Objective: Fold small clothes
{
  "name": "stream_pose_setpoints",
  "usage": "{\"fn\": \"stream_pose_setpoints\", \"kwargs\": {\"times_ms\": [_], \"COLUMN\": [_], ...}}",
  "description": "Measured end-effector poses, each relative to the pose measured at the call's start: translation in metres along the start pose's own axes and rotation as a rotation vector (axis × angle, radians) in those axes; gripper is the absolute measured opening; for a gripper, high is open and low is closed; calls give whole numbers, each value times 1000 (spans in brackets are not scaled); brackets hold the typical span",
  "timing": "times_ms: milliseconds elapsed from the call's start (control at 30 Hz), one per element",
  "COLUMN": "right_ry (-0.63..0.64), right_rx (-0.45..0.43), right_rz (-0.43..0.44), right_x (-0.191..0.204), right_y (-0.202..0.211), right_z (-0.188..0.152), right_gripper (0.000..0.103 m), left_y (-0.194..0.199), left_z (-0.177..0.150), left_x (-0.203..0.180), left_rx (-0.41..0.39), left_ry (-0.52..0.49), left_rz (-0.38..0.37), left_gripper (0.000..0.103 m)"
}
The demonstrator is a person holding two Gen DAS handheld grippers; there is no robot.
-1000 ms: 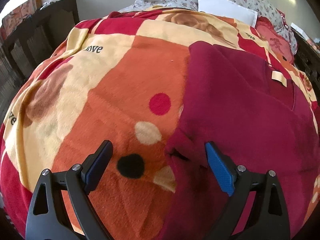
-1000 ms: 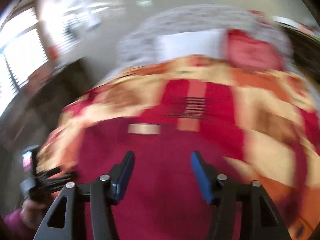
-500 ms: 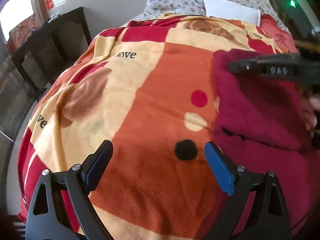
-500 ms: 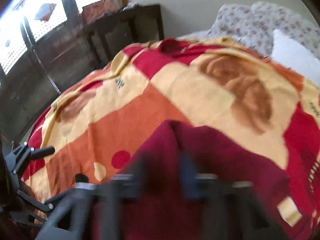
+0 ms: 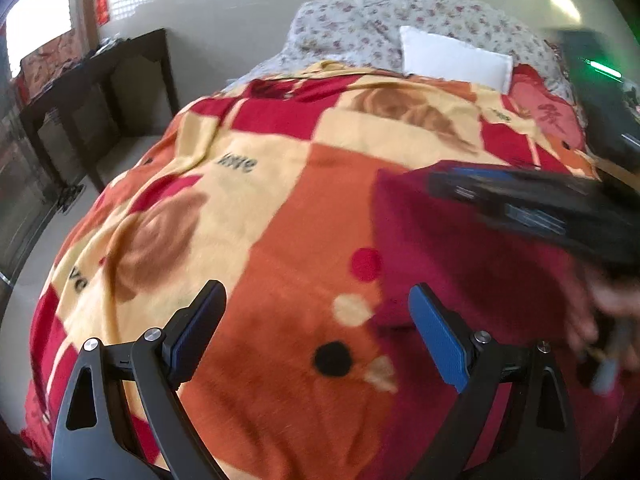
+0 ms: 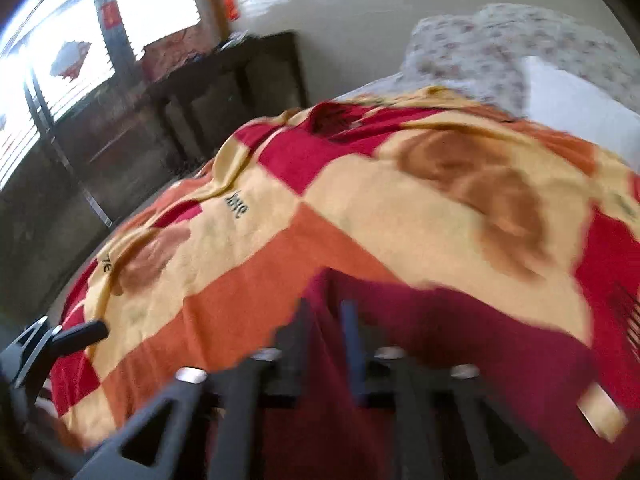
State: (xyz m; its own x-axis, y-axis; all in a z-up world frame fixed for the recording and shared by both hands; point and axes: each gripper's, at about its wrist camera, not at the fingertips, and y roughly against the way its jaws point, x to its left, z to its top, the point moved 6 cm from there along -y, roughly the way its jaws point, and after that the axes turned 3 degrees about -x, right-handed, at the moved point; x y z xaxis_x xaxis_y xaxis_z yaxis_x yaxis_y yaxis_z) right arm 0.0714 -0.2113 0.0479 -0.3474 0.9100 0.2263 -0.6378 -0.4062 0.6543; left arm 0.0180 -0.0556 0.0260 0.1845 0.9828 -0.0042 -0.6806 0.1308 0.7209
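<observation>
maroon garment [image 5: 472, 264] lies on the right half of the orange/yellow/red blanket [image 5: 280, 208] covering the bed. left gripper [image 5: 316, 328] hangs above the blanket beside the garment's left edge, jaws wide apart, nothing between them. right gripper [image 6: 326, 320] is over the garment, blurred, jaws narrow and opening; maroon cloth shows in the gap, can't tell if pinched. white pillow [image 5: 456, 58] at the head.

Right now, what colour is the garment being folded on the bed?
Dark maroon red, plain. The garment shows best in the left wrist view.
</observation>
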Motion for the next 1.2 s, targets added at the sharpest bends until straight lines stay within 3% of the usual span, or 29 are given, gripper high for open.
{"fn": "stream_pose_setpoints", "kwargs": {"times_ms": [100,267,400,467,600,700,767,933,1000,1100,1200], "right_ry": [-70,-105,-225,-270,-276,-303,-368,-628,-702,-778,-838], "right_rx": [-37,35,88,88,53,-4,29,160,110,66,123], "right_rz": [-83,-348,-450,-428,-395,-533,-604,-725,-743,-839,-911], "right_x": [-30,-88,-137,-147,-146,-179,-211,-302,-313,-315,-313], "right_y": [54,115,129,126,151,188,202,229,257,299,323], "right_z": [-30,-98,-140,-151,-141,-134,-142,-196,-214,-244,-280], "right_gripper": [38,38,38,38,38,38,43,43,43,43,43], "left_y": [-7,-32,-60,-67,-58,-48,-44,-36,-34,-33,-32], "left_z": [4,-2,-18,-25,-22,-20,-20,-25,-27,-27,-28], "left_x": [-19,-47,-62,-63,-63,-63,-64,-75,-78,-80,-82], "left_rx": [-2,62,170,201,182,150,144,155,146,142,146], "left_ry": [-25,-53,-58,-35,-50,-74,-74,-90,-111,-116,-103], "left_rz": [-24,-60,-78,-78,-58,-31,-33,-60,-51,-52,-63], "left_gripper": [93,93,93,93,93,93,93,93,93,93,93]}}
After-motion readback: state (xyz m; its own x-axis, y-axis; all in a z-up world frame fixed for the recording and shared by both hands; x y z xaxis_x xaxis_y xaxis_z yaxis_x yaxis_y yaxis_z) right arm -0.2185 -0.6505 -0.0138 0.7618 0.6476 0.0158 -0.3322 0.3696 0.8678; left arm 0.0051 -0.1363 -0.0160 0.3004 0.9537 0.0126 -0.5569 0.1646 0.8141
